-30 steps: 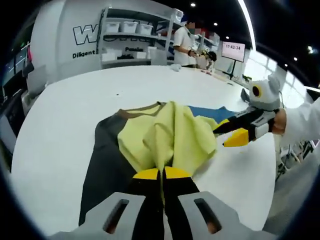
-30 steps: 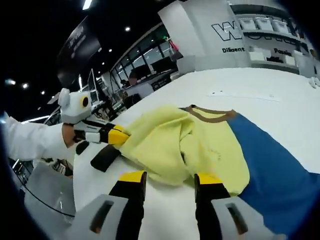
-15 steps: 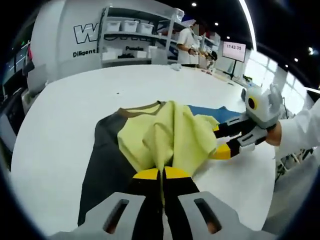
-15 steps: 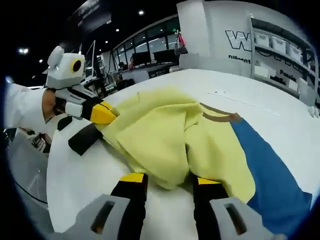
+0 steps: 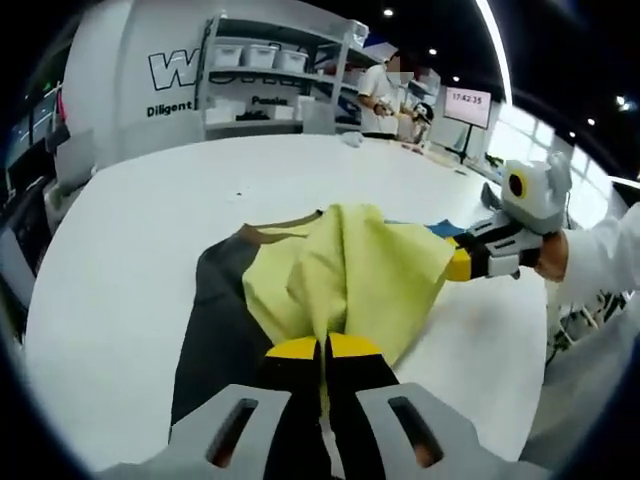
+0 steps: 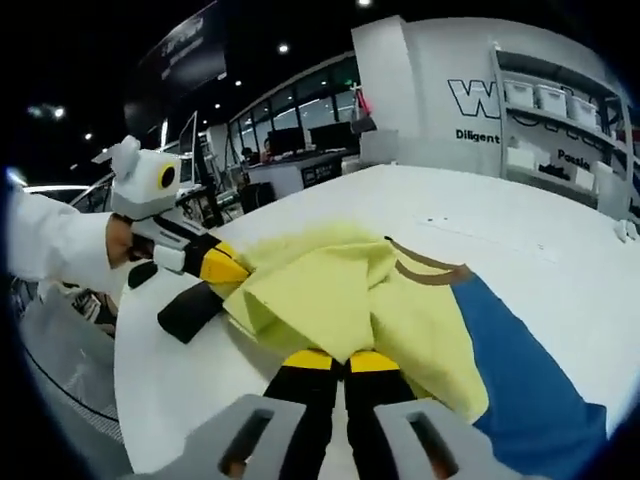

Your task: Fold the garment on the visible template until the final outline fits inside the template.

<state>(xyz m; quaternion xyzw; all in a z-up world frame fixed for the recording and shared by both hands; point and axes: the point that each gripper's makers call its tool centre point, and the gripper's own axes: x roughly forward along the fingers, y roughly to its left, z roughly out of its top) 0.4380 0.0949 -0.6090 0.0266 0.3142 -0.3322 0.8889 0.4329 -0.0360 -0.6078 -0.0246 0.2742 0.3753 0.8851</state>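
**Both grippers clamped on garment over template**

L gripper (image 5: 322, 347): jaws closed together, yellow tips pinching a bunched fold of the garment (image 5: 345, 275) at the near edge. R gripper (image 6: 343, 361): jaws likewise pressed together on yellow cloth; in L view it comes in from the right, tip at the garment's right corner.

Garment: yellow w/ brown neckband (image 6: 428, 268), rumpled, raised into a ridge between the two grips. It lies on the template (image 5: 218, 325), which shows dark grey in L view and blue in R view; garment covers its middle, flat template extends beyond.

Table (image 5: 140, 215): white, broad.

Bkgd: shelving w/ bins (image 5: 262, 55); a person (image 5: 385, 95) stands at the far table edge; wall screen (image 5: 468, 102).
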